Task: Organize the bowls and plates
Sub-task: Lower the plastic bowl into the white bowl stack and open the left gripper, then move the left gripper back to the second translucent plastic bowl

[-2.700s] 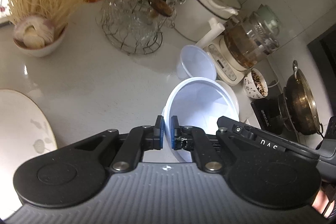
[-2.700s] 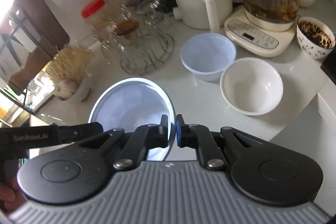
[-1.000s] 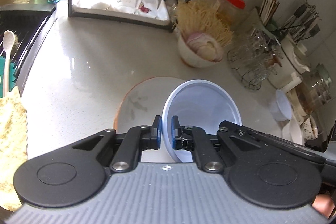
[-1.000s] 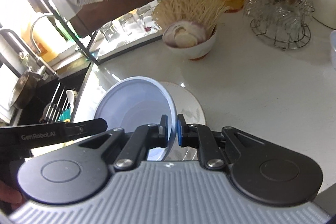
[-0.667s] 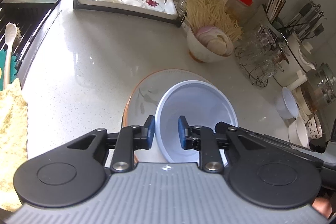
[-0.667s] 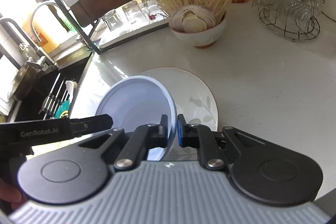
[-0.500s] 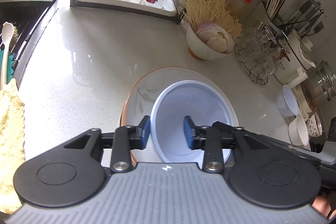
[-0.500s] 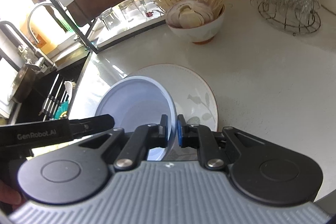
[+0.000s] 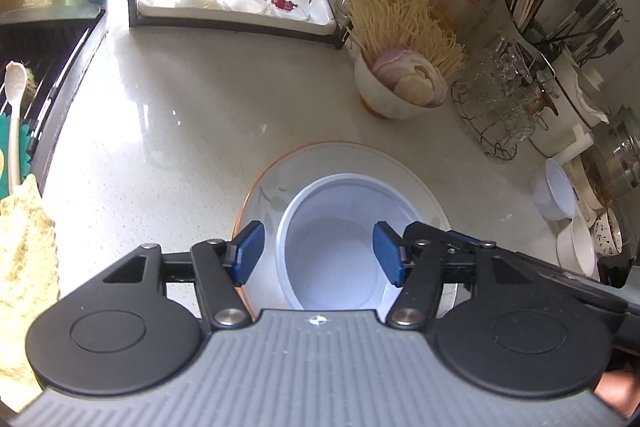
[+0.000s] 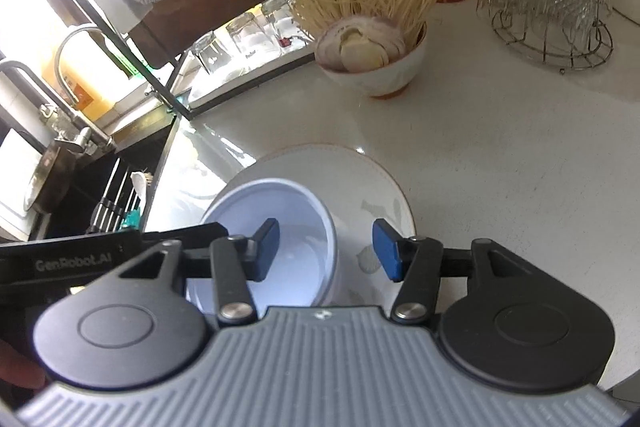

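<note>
The pale blue bowl (image 9: 340, 243) sits upright on the plate (image 9: 348, 157), toward the plate's near side rather than centred, on the white counter (image 9: 180, 131). Both tools are spread wide and grip nothing: the left gripper (image 9: 318, 253) straddles the bowl's near rim, and the right gripper (image 10: 325, 249) has one pad inside the bowl and one outside its wall. That is the likeliest trouble: a sideways pull-out could catch the thin rim and tip the light bowl or skid it across the glazed plate. Lifting straight up and back looks safer. The off-centre seat could also let the plate rock if pressed. Two more bowls (image 9: 558, 193) wait at the far right beside the kettle (image 9: 616, 163); reaching there passes the noodle bowl (image 9: 396, 91) and the glass rack (image 9: 496, 107), both easy to clip.
</note>
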Demonstrator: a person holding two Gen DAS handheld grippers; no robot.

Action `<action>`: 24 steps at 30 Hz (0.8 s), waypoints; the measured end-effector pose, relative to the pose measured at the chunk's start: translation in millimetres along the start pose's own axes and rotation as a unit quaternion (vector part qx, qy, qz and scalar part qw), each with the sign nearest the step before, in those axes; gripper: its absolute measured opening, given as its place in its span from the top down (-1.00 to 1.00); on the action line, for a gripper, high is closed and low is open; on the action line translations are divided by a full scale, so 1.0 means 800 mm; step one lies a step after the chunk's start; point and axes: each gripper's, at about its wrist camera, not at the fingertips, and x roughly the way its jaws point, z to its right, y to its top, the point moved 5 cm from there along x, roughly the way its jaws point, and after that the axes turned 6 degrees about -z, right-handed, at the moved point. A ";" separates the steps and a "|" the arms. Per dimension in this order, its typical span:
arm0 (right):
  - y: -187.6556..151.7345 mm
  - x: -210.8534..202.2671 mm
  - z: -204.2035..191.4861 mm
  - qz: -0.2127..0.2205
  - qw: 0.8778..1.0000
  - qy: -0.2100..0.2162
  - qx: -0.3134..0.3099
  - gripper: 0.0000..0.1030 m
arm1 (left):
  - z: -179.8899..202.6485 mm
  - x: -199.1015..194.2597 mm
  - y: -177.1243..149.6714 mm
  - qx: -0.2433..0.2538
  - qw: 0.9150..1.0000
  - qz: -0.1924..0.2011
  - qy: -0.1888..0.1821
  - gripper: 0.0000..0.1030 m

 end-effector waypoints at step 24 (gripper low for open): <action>0.028 -0.122 0.000 0.096 0.994 -0.050 -0.012 -0.07 | 0.075 -0.076 0.031 0.057 0.998 0.035 -0.020 -0.28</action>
